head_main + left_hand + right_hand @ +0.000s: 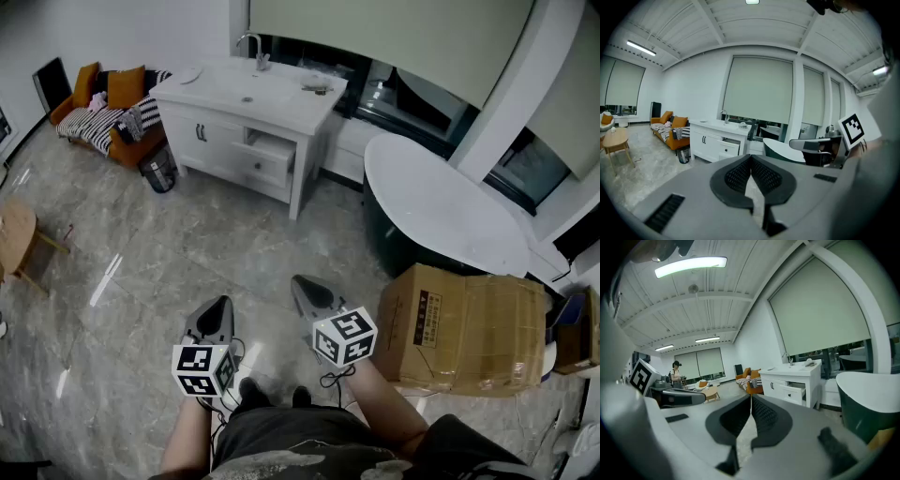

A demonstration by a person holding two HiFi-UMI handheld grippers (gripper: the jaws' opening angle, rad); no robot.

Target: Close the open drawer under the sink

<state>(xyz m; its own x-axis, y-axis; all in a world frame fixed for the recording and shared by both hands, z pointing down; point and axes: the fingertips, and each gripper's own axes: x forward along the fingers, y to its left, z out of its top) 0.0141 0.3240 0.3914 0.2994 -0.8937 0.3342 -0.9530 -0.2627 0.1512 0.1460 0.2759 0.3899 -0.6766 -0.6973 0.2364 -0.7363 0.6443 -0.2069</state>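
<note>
White rectangular drawer [265, 157] is sitting pulled out across the grey marble floor [187, 253], in the right part of the white sink cabinet [202, 141], well apart from both tools. Left hand-held gripper [222, 305] and right hand-held gripper [300, 283] are hovering, jaws pressed together, pinching nothing.

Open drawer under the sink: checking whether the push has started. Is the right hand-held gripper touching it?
Apart. The head view shows the right hand-held gripper with a wide stretch of floor between it and the open drawer.
</note>
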